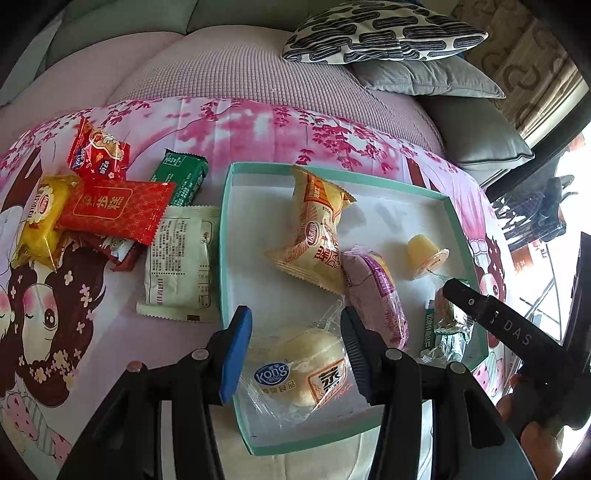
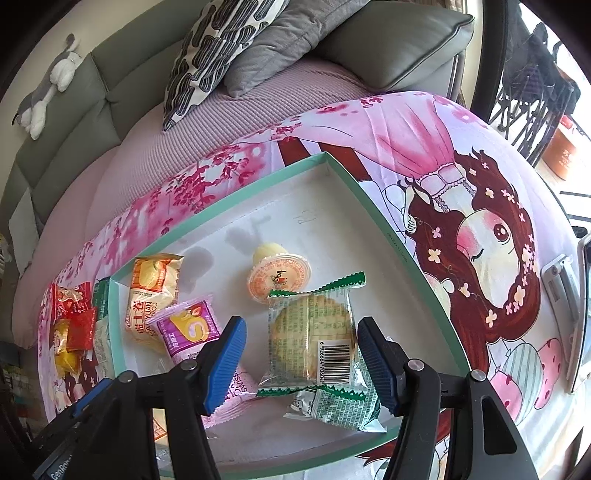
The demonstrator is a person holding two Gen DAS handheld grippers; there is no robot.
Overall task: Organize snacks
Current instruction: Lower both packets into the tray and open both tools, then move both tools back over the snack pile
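Note:
A teal-rimmed white box (image 1: 223,236) lies on a pink cartoon cloth. In it are an orange cake packet (image 1: 314,236), a purple roll packet (image 1: 373,291), a jelly cup (image 1: 424,254) and green packets (image 1: 447,328). My left gripper (image 1: 295,312) is open over a clear-wrapped bun (image 1: 295,354) that rests on the box floor between its fingers. My right gripper (image 2: 301,325) is open above a round biscuit packet (image 2: 314,332), with gaps on both sides. A second green packet (image 2: 340,406) lies under it. Left of the box are red packets (image 1: 114,210), a yellow packet (image 1: 40,218), a green bar (image 1: 183,177) and a white packet (image 1: 181,266).
Behind the cloth is a grey sofa with a patterned cushion (image 1: 384,33) and a grey cushion (image 2: 280,48). A plush toy (image 2: 48,85) lies on the sofa back. A white device (image 2: 561,288) sits at the right edge. A person's hand (image 1: 535,424) holds the right gripper.

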